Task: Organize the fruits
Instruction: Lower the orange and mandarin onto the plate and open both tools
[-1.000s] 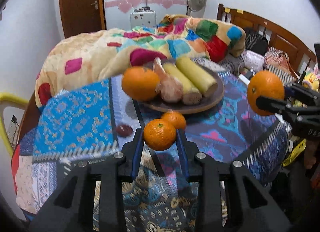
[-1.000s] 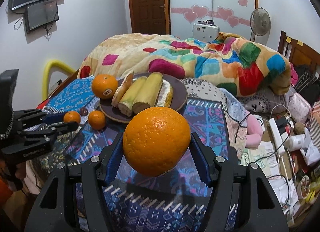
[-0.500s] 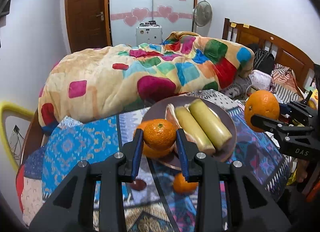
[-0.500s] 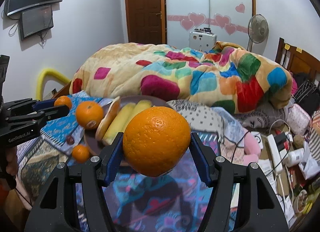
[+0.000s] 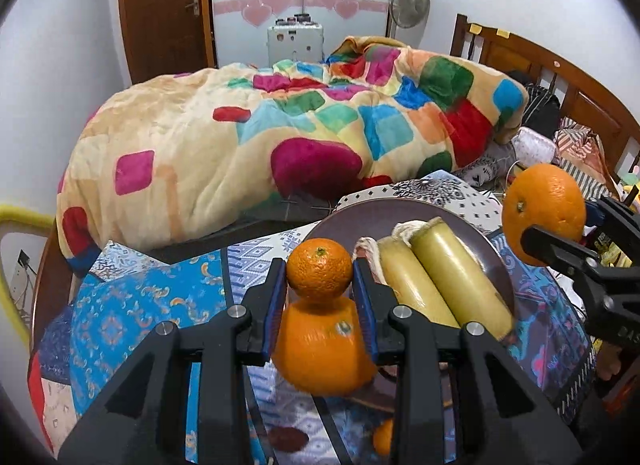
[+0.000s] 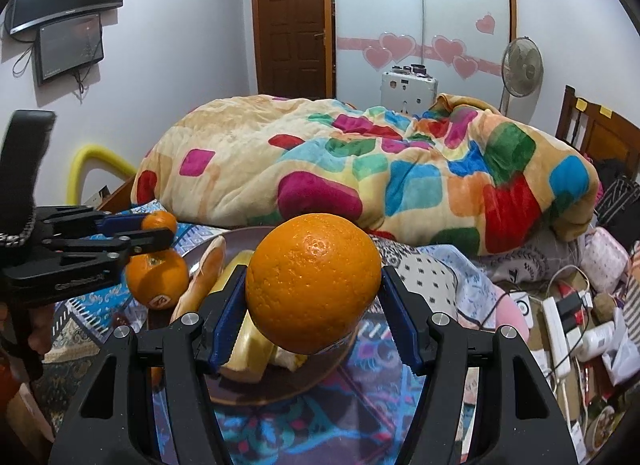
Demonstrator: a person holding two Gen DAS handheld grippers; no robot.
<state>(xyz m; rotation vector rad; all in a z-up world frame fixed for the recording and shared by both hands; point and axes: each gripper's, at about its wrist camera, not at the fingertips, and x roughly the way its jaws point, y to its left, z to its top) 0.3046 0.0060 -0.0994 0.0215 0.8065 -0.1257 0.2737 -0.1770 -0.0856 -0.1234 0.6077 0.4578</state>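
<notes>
Both my claws loaded, hovering at the fruit plate.

My left gripper (image 5: 319,281) clamps a small mandarin (image 5: 319,268) directly above the stickered orange (image 5: 322,349) on the plate's near-left side; my right gripper (image 6: 313,297) clamps a large orange (image 6: 313,283) over the brown plate (image 6: 280,393), both lifted clear for placing. Two banana-leaf rolls (image 5: 444,277) fill the centre; judged open room lies along the right rim, and a stray mandarin (image 5: 383,441) sits off-plate.
</notes>
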